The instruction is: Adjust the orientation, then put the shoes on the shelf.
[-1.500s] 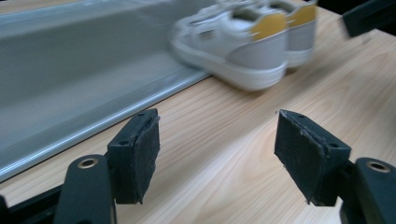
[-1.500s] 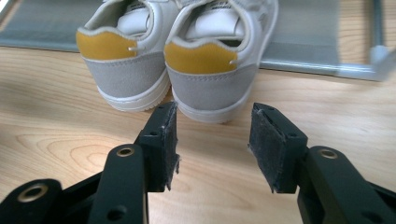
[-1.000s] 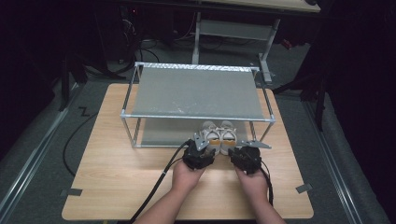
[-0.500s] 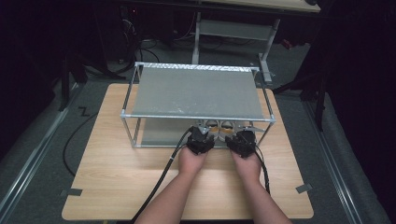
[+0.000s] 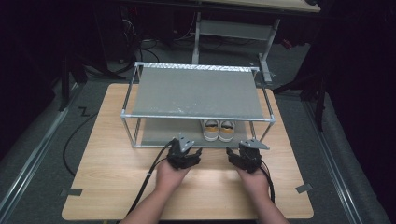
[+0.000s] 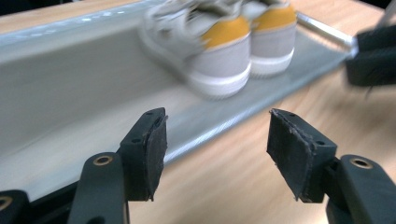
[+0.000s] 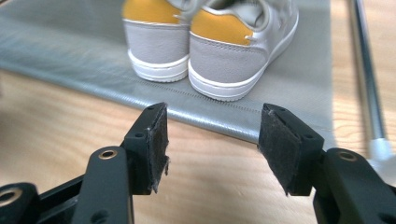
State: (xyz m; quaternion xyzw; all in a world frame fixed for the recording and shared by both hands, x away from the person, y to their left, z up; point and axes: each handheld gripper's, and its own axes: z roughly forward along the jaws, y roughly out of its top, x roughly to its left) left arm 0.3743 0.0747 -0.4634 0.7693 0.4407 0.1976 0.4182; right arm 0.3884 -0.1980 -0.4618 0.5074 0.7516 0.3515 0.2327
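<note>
A pair of grey sneakers with yellow heels (image 5: 218, 130) stands on the lower shelf (image 5: 159, 133) of a two-tier metal rack, heels toward me. My left gripper (image 5: 192, 151) hovers over the table just in front of the rack, left of the shoes. My right gripper (image 5: 233, 153) is level with it, to their right. In the left gripper view the left gripper (image 6: 217, 149) has nothing between its pads, and the sneakers (image 6: 219, 56) are blurred ahead. The right gripper (image 7: 212, 140) faces the sneakers (image 7: 229, 56) with an empty gap. Both sets of jaws have just been opening.
The rack's grey top shelf (image 5: 196, 91) overhangs the shoes, and its front posts stand at both corners. A metal post (image 7: 366, 70) runs along the right of the shelf. The wooden table (image 5: 112, 186) has bare room in front. Cables trail back from both grippers.
Both hands pushed the sneakers in under the rack, then drew back toward me. The shoes now stand free on the lower shelf, and both jaw pairs stand wider apart.
</note>
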